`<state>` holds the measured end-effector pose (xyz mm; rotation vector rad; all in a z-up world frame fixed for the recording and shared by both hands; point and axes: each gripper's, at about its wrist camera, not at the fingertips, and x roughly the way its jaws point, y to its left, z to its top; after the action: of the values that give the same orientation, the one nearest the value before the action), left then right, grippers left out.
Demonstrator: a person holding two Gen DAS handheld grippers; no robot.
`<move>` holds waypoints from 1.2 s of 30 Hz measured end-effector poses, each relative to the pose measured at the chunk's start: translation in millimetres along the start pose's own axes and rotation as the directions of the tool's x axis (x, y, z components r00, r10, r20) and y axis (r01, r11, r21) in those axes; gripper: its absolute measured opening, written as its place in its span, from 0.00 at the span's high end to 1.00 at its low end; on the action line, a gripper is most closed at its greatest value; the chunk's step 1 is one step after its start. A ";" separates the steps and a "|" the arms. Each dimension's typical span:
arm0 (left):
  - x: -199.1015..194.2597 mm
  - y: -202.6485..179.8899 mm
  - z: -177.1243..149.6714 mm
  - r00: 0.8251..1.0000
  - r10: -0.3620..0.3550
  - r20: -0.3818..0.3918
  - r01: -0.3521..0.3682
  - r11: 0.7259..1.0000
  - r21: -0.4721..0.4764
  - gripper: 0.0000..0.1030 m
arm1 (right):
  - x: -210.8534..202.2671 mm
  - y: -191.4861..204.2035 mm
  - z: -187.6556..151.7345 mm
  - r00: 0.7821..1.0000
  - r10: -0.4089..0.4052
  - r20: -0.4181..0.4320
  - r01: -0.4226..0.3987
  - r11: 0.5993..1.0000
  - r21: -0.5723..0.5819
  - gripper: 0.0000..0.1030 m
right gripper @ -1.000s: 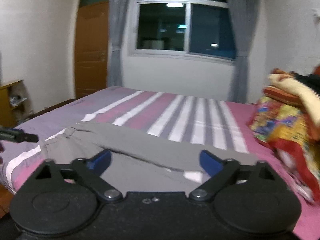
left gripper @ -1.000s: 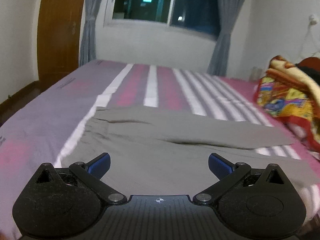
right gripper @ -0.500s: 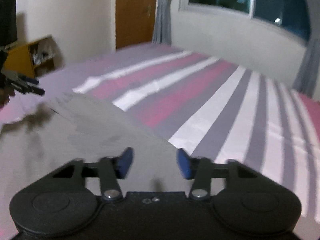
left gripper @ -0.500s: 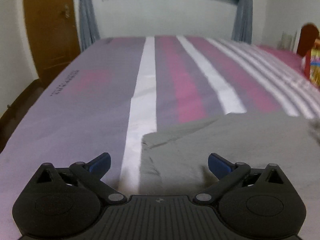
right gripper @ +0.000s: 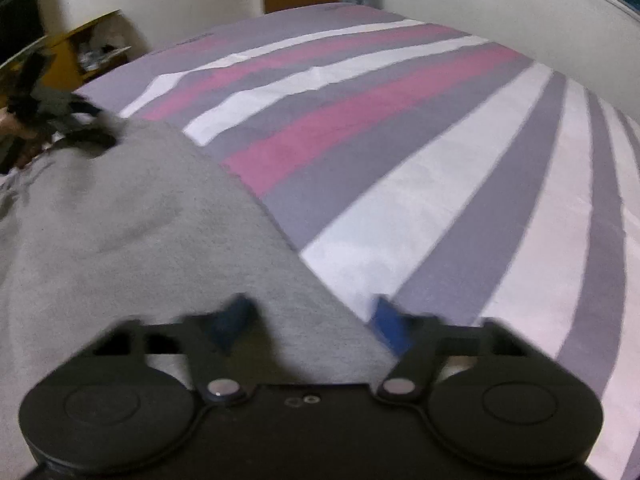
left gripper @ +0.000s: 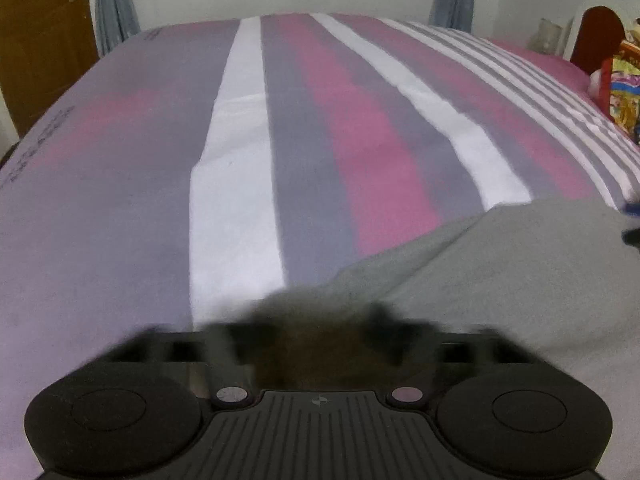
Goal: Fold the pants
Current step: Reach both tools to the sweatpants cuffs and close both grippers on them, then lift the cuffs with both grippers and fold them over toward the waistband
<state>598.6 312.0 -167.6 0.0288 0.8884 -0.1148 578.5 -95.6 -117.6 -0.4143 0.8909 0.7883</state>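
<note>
Grey pants [left gripper: 500, 264] lie on the striped bed sheet [left gripper: 232, 184]. In the left wrist view my left gripper [left gripper: 316, 320] is low over the pants' corner; its fingers are blurred and dark, drawn together around a bunch of the grey cloth. In the right wrist view the pants [right gripper: 120, 232] fill the left half. My right gripper [right gripper: 312, 320] sits at the pants' far edge with its blue fingers [right gripper: 390, 322] partly apart, cloth between them. The left gripper shows at the far left there [right gripper: 72, 124], at the pants' corner.
The bed is striped pink, grey and white [right gripper: 440, 160]. A colourful blanket [left gripper: 624, 92] lies at the bed's right side. A wooden door [left gripper: 40, 32], curtains [left gripper: 114, 4] and a low shelf [right gripper: 88, 48] stand beyond the bed.
Both grippers dropped down to the pants' far edge. The left fingers went from wide open to closed on the cloth corner. The right fingers have narrowed over the edge.
</note>
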 end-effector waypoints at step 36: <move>-266.2 9.8 -274.7 0.912 -0.134 0.387 0.330 0.800 -0.501 0.31 | -196.8 178.4 -168.0 0.964 -0.155 0.217 0.021 0.856 0.517 0.54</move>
<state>221.0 365.2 -134.5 -0.6431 0.5500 -0.0850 279.3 -168.7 -55.2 0.1164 0.7975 0.4754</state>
